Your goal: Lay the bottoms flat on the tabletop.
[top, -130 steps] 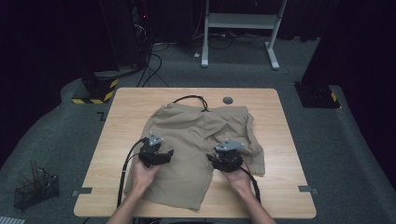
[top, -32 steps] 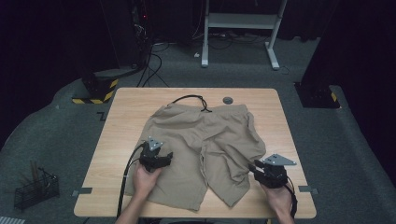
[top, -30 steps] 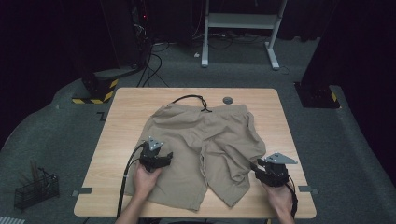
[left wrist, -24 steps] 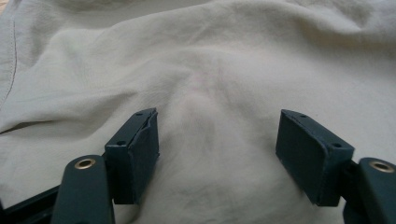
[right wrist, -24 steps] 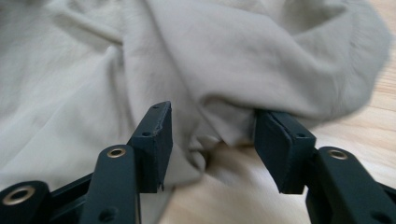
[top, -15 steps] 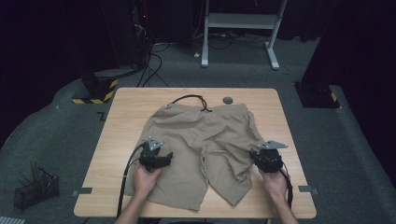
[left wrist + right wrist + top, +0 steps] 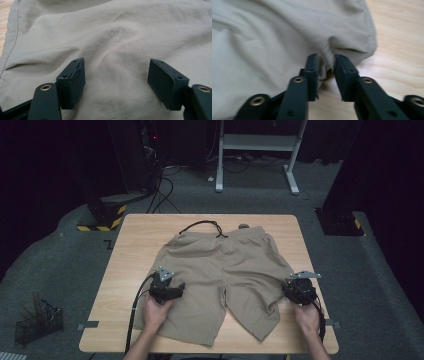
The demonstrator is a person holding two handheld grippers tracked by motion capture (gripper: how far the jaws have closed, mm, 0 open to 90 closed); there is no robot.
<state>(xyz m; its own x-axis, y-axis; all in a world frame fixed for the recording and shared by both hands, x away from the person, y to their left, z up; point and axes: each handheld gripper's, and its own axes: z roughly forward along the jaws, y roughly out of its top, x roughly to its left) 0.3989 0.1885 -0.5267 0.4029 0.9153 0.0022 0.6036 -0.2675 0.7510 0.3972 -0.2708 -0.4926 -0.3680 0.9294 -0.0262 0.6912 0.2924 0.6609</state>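
Beige shorts lie spread on the wooden table, waistband far, legs toward me. My left gripper rests on the left leg with its jaws wide apart, and bare cloth lies between the pads. My right gripper sits at the outer edge of the right leg. Its jaws have just been opening. A raised fold of the hem still stands in the narrow gap between them, above bare wood.
A black drawstring loops off the waistband, and a small dark round thing lies at the far table edge. On the floor stand a wire basket at left and a white desk frame at the back.
My right gripper has moved away from me and then to the right, drawing the right leg's edge outward, so the shorts lie flatter. The left gripper has stayed put.
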